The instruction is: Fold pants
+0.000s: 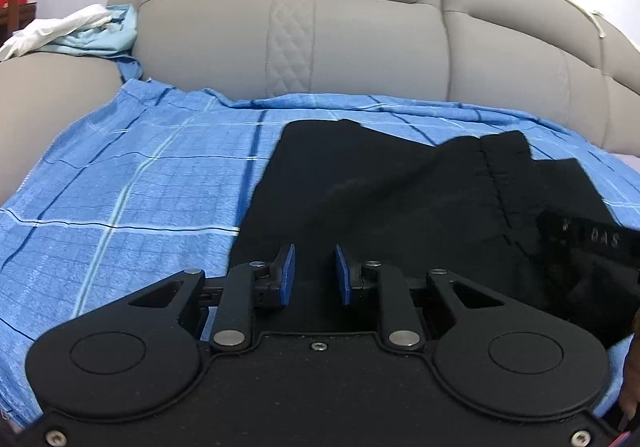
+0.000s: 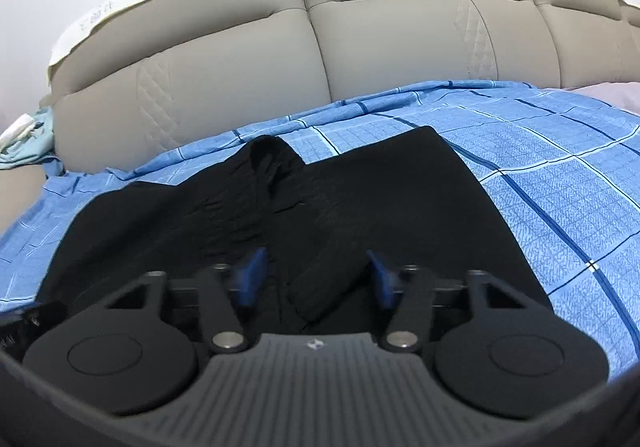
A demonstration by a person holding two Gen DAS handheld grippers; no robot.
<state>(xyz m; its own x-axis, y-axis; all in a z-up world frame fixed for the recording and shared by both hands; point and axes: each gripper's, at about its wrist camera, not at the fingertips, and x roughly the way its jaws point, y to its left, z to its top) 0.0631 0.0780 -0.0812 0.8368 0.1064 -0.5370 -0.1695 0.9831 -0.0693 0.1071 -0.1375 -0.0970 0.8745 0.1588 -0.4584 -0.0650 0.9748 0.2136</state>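
Note:
Black pants [image 1: 380,191] lie bunched on a blue checked sheet [image 1: 140,183], with a raised fold at the far side. My left gripper [image 1: 315,273] is open, its blue pads [image 1: 289,271] apart over the near left edge of the pants, holding nothing. In the right wrist view the pants [image 2: 360,191] spread ahead with a crumpled ridge in the middle. My right gripper [image 2: 316,279] is open wide over the near edge of the pants, with a fold of black cloth lying between its blue pads [image 2: 252,275].
A beige padded headboard [image 1: 300,47] stands behind the sheet [image 2: 540,167]. Light blue and white cloths [image 1: 80,35] are piled at the far left corner. The other gripper's black body [image 1: 588,239] shows at the right edge.

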